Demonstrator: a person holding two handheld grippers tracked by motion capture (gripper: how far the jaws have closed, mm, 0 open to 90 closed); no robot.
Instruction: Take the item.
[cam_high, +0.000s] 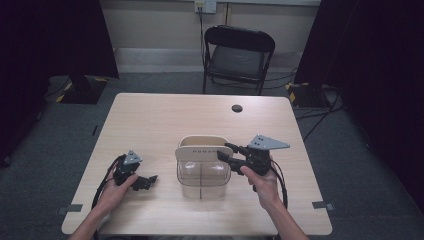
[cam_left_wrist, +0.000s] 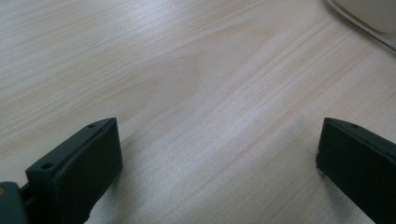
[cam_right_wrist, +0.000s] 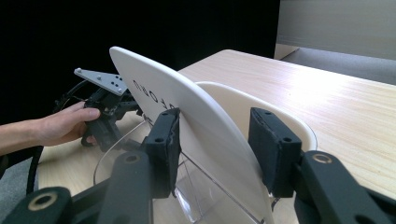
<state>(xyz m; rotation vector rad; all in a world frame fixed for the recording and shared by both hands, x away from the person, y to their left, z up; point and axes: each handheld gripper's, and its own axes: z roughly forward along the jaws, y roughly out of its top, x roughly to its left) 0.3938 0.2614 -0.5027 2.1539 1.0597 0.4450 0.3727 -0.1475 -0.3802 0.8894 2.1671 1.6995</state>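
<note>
Pale woodgrain table (cam_high: 150, 125) — clear ribbed container (cam_high: 202, 181), smooth cream lid (cam_right_wrist: 187, 107)

Recording room or lab. Indicators: a single bare wooden table (cam_high: 150, 120) on grey carpet (cam_high: 60, 130), black curtains (cam_high: 50, 35) at both sides, a folding chair (cam_high: 239, 57) against the wall, cables (cam_high: 315, 112) across the floor, and yellow-black hazard tape (cam_high: 295, 92).

container (cam_left_wrist: 369, 14) cut off at left gripper view's corner.
</note>
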